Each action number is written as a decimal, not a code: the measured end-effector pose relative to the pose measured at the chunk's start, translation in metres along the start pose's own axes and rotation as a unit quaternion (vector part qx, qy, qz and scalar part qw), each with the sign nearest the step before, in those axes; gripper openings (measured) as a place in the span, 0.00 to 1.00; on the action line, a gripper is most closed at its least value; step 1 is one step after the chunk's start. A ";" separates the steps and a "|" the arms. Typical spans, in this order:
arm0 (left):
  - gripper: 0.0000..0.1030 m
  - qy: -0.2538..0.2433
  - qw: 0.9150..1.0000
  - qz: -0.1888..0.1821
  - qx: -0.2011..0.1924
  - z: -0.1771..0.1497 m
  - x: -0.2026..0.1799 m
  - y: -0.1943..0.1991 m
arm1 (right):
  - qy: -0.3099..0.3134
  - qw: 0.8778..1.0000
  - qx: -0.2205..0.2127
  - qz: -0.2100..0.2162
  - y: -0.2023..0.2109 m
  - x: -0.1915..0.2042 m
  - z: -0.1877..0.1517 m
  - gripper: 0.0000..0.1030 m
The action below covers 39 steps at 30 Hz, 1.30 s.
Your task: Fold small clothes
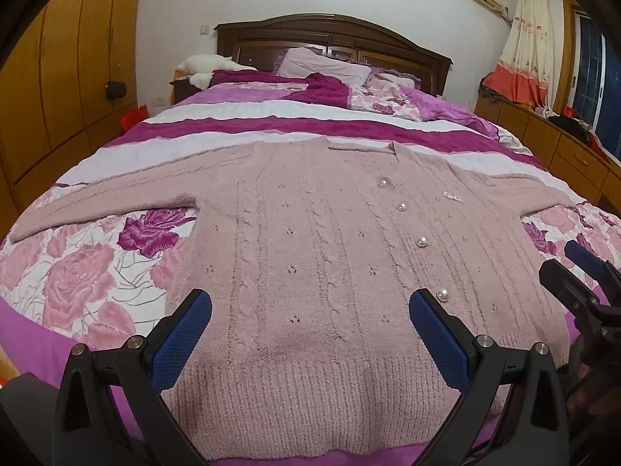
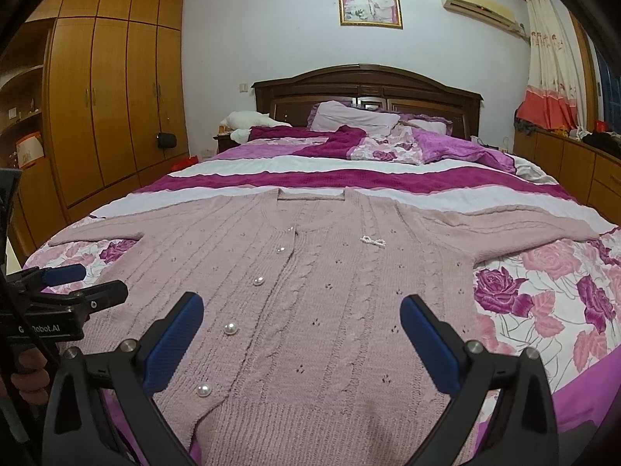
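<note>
Cardigan spread flat on bed, both tools spread wide

Cardigan (image 1: 310, 256), pale pink cable knit, lies face up and unfolded on the bed (image 1: 77, 272), its ribbed hem toward the cameras at the foot edge and its neckline toward the headboard (image 2: 365, 89). Both sleeves stretch out sideways over the rose-printed cover. Pearl buttons (image 1: 422, 241) run down the front placket, and a small pearl bow (image 2: 373, 240) sits on the chest beside them.

Left tool (image 1: 310, 306) hovers over the hem with its blue-padded fingers (image 1: 182, 341) wide apart, gripping nothing. Right tool (image 2: 300, 310) hangs over the lower right half of the garment, jaws likewise parted and empty. Each tool shows at the edge of the other's view. Pillows (image 2: 353, 116) are piled at the head of the bed.
</note>
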<state>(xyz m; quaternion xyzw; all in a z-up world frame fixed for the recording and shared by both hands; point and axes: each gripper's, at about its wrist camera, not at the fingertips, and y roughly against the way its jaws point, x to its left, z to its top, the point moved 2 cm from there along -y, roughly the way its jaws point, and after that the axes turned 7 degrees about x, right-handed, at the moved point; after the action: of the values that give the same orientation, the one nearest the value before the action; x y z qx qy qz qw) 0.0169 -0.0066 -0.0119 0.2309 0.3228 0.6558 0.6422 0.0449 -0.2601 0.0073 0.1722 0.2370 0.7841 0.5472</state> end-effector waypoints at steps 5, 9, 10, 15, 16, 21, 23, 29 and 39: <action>0.82 -0.002 1.000 0.002 0.002 0.000 0.001 -0.002 | -0.001 1.000 0.002 0.004 0.000 0.000 0.000 1.00; 0.82 -0.002 1.000 0.003 0.003 -0.001 0.001 -0.002 | -0.001 1.000 0.002 0.003 0.000 0.001 0.001 1.00; 0.82 -0.001 1.000 0.002 0.003 -0.001 0.001 -0.002 | -0.001 1.000 0.002 0.003 0.000 0.001 0.001 1.00; 0.82 -0.001 1.000 0.002 0.005 -0.002 0.003 -0.002 | 0.000 1.000 0.003 0.004 0.001 0.001 0.000 1.00; 0.82 -0.001 1.000 0.002 0.005 -0.002 0.003 -0.002 | 0.000 1.000 0.003 0.004 0.001 0.001 0.000 1.00; 0.82 -0.001 1.000 -0.001 0.005 -0.002 0.003 -0.002 | 0.001 1.000 0.003 0.004 0.001 0.001 0.000 1.00; 0.82 -0.002 1.000 0.002 0.006 -0.002 0.002 -0.003 | 0.000 1.000 0.003 0.005 0.001 0.002 0.000 1.00; 0.82 -0.004 1.000 0.003 0.012 -0.003 0.002 -0.004 | 0.002 1.000 0.005 0.004 -0.001 0.002 -0.001 1.00; 0.82 0.005 1.000 0.000 0.016 -0.002 0.009 -0.005 | 0.007 1.000 0.014 0.007 -0.005 0.008 -0.002 1.00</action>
<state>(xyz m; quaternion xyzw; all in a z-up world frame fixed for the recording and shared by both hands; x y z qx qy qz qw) 0.0177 0.0022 -0.0178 0.2380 0.3362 0.6517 0.6368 0.0446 -0.2517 0.0028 0.1756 0.2507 0.7858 0.5375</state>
